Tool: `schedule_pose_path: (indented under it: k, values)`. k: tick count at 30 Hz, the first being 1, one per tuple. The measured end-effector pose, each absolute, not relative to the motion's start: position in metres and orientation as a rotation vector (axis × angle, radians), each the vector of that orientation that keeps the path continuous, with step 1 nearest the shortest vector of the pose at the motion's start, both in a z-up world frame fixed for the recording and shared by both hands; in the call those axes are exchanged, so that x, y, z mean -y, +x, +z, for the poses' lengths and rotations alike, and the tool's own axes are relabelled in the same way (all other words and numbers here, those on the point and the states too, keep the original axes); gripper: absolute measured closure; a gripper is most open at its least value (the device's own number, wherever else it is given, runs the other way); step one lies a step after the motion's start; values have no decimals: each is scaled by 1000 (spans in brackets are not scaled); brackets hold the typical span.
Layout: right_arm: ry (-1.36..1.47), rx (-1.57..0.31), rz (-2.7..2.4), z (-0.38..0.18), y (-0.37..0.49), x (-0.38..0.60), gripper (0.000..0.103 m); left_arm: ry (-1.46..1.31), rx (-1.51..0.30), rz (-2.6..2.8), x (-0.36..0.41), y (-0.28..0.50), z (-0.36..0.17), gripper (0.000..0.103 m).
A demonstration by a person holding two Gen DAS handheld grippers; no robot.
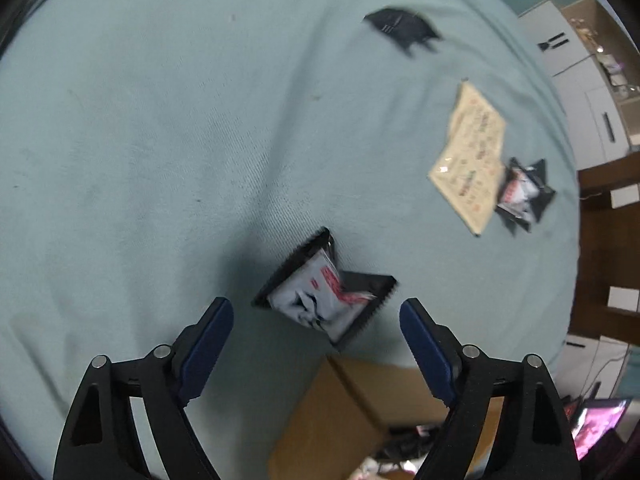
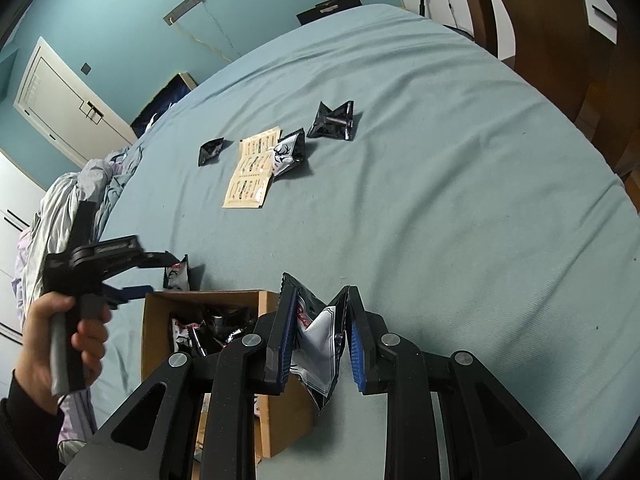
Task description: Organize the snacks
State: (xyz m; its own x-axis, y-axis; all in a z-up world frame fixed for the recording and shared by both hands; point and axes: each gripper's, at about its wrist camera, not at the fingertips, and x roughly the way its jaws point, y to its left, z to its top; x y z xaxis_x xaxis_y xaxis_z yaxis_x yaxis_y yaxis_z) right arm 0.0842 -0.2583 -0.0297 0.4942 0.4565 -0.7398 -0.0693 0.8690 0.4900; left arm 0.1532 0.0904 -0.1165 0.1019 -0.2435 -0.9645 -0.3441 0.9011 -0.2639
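My left gripper (image 1: 316,303) stands open, pointing down at the bed. A black-and-white snack packet with red print (image 1: 320,300) lies on the sheet between its fingertips, and the pads do not touch it. The right wrist view shows this left gripper (image 2: 150,274), held by a hand (image 2: 68,332), beside that packet (image 2: 178,276) just beyond the cardboard box (image 2: 208,296). My right gripper (image 2: 320,300) is shut on another black-and-white packet (image 2: 320,344), held next to the box's right wall. The box holds several packets.
More snacks lie further out on the light blue bed (image 2: 460,200): a beige sachet (image 2: 250,172), a black-and-white packet (image 2: 289,151) and two black packets (image 2: 334,120) (image 2: 210,151). Crumpled bedding (image 2: 60,208) lies at the left. Brown wooden furniture (image 2: 560,40) borders the right.
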Motion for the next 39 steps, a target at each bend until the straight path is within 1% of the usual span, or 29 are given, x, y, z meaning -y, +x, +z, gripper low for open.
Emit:
schedule_pose_path:
  k: [1, 2, 3, 4, 5, 6, 7, 8, 10, 14, 17, 20, 25, 28, 33, 34, 36, 38, 39]
  values:
    - [426, -1011, 330, -30, 85, 257, 81, -471, -1506, 85, -88, 157, -125, 26]
    - [423, -1013, 332, -30, 87, 257, 81, -460, -1515, 87, -86, 158, -128, 30]
    - [421, -1016, 333, -31, 88, 256, 81, -428, -1517, 97, -82, 160, -131, 31]
    - [421, -1017, 333, -32, 89, 255, 81, -378, -1504, 108, -76, 162, -129, 38]
    - [419, -1019, 336, -32, 90, 254, 81, -338, -1495, 112, -72, 162, -128, 57]
    - [418, -1019, 336, -33, 90, 253, 81, -253, -1470, 114, -63, 162, -123, 69]
    - [415, -1020, 334, -33, 90, 253, 81, -224, -1452, 111, -60, 162, -121, 73]
    - [413, -1022, 333, -34, 91, 252, 81, -194, -1436, 107, -55, 160, -118, 74]
    - [413, -1023, 333, -34, 90, 252, 81, -168, -1424, 109, -51, 155, -117, 74]
    - [410, -1014, 328, -31, 85, 253, 81, -210, -1384, 129, -55, 145, -102, 75]
    - [405, -1010, 322, -31, 83, 253, 81, -226, -1317, 128, -58, 136, -71, 75]
    - [400, -1007, 317, -30, 82, 252, 81, -212, -1225, 86, -53, 120, -23, 75]
    - [409, -983, 327, -24, 78, 254, 81, -175, -1106, -69, -34, 97, 41, 75]
    - [404, -968, 344, -22, 76, 253, 81, -117, -1085, -158, -17, 76, 51, 75]
    - [392, -951, 374, -21, 73, 252, 81, -23, -1128, -301, 19, 47, 18, 73]
    - [391, -949, 381, -21, 73, 252, 81, -10, -1137, -321, 25, 42, 10, 71]
    - [391, -948, 395, -21, 71, 251, 81, 30, -1178, -345, 35, 36, -13, 65]
    - [389, -949, 412, -22, 70, 249, 81, 70, -1187, -334, 41, 34, -23, 48]
    - [386, -951, 417, -22, 70, 248, 81, 90, -1176, -325, 42, 33, -21, 44]
